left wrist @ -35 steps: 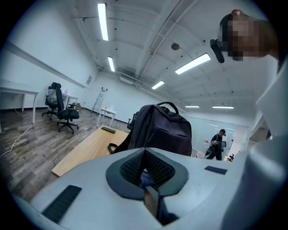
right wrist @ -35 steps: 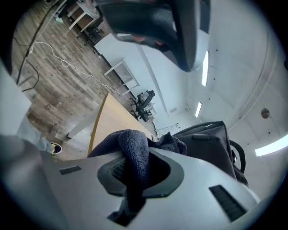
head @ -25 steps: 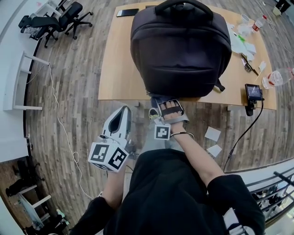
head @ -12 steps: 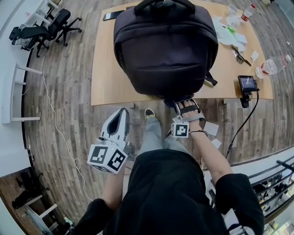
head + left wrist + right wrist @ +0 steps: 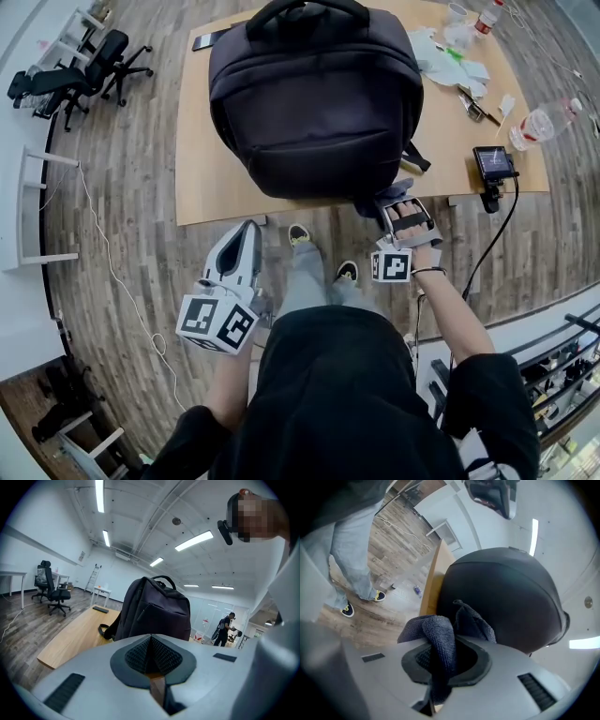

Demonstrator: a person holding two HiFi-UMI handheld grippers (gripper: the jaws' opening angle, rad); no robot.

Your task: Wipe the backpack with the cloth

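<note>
Right tool [image 5: 392, 208]: pinching the dark blue-grey microfibre cloth [image 5: 440, 637] — jaws pressing together on its fold, loose end bunching against the bag.
Change: sliding rightward along the lower near edge of the large black fabric backpack [image 5: 314, 94], now reaching its right corner.
Backpack: standing upright at the near edge of the pale wooden desk [image 5: 211, 183].
Left tool [image 5: 246, 251]: hanging low, away from the desk, jaws pressing together on nothing.
Meaning: this edge stroke is probably finishing — front panel likely needing further passes.
</note>
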